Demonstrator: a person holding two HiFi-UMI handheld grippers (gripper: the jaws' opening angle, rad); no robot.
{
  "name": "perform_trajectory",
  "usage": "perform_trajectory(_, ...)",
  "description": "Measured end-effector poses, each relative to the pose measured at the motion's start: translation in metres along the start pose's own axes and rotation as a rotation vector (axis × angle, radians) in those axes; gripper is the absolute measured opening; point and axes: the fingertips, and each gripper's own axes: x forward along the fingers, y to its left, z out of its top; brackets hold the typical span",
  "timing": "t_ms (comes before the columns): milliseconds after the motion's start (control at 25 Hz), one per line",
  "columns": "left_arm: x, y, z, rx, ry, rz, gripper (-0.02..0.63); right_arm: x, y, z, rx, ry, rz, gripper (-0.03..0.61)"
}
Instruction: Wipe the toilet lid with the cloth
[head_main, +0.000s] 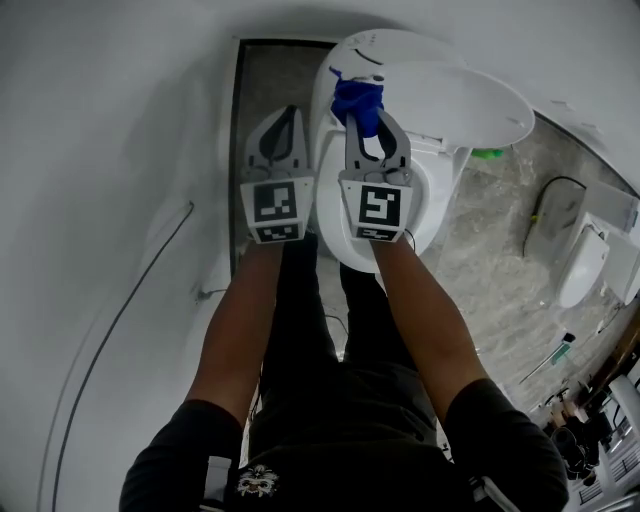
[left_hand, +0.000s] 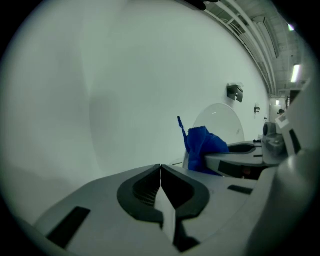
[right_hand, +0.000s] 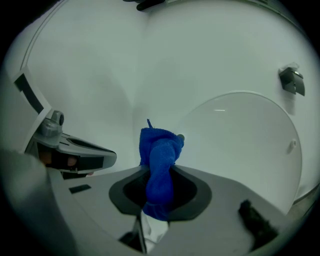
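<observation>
The white toilet lid (head_main: 440, 95) stands raised over the open bowl (head_main: 425, 205). My right gripper (head_main: 372, 122) is shut on a bunched blue cloth (head_main: 358, 100), which it holds just in front of the lid's left part. In the right gripper view the blue cloth (right_hand: 159, 145) sticks up between the jaws of my right gripper (right_hand: 160, 172), with the lid (right_hand: 245, 140) behind it to the right. My left gripper (head_main: 283, 125) hangs shut and empty beside the bowl's left side. Its jaws meet in the left gripper view (left_hand: 160, 167), and the cloth (left_hand: 202, 147) shows to their right.
A white wall (head_main: 110, 200) with a thin cable (head_main: 130, 300) runs close on the left. A dark floor strip (head_main: 262, 85) lies between wall and toilet. A second white toilet (head_main: 585, 265) and a green object (head_main: 488, 153) are on the marbled floor at right.
</observation>
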Motion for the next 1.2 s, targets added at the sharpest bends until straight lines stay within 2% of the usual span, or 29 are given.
perform_trajectory(160, 0.006, -0.017, 0.001, 0.002, -0.003, -0.032, 0.011, 0.002, -0.011, -0.002, 0.002, -0.002, -0.015, 0.075)
perform_trajectory(480, 0.024, -0.063, 0.006, -0.006, 0.009, -0.096, 0.012, -0.008, -0.059, -0.004, 0.02, -0.023, -0.077, 0.075)
perform_trajectory(800, 0.045, -0.123, 0.003, 0.076, 0.028, -0.19, 0.012, -0.038, -0.131, -0.027, 0.075, -0.006, -0.196, 0.075)
perform_trajectory(1040, 0.053, -0.174, 0.005, 0.062, 0.041, -0.265, 0.011, -0.066, -0.18, -0.042, 0.088, 0.011, -0.269, 0.075)
perform_trajectory(1200, 0.063, -0.213, 0.007, 0.093, 0.04, -0.33, 0.012, -0.084, -0.212, -0.049, 0.096, 0.013, -0.323, 0.075)
